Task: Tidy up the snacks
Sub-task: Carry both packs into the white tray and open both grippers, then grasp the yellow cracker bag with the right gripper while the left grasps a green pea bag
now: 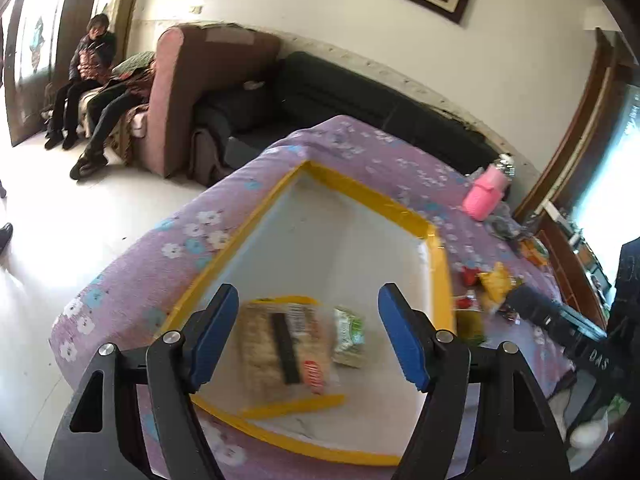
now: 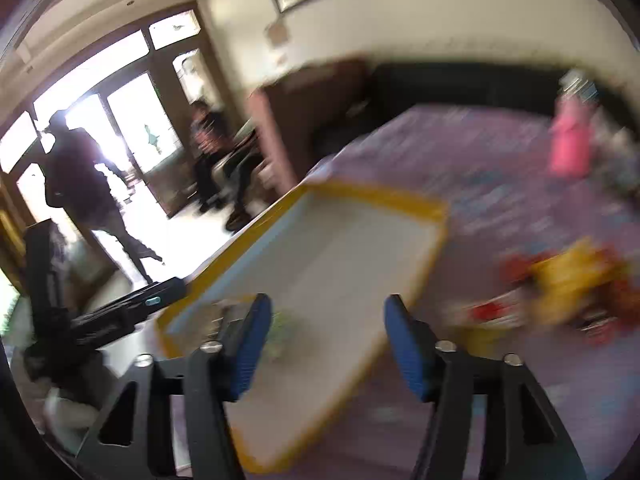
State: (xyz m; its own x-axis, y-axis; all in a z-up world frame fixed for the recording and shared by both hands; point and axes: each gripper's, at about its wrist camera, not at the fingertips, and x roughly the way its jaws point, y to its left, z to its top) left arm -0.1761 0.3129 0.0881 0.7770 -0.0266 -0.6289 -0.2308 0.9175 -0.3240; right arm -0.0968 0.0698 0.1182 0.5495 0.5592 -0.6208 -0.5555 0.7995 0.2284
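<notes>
On the purple floral cloth, the loose snack pile (image 2: 560,288) sits right of the yellow-rimmed tray (image 1: 236,240), nearer the empty, spread right gripper (image 2: 328,344), while the left gripper (image 1: 308,336), also spread and empty, hangs over the cracker pack (image 1: 280,344) lying lengthwise in the tray.

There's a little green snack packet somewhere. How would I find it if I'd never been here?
Look at the purple flowered cloth, then the white box with yellow taped edges lying on it. Two packets lie inside, near its close end. The green packet is the small crinkly one, right of the bigger packet of brown crackers.
</notes>
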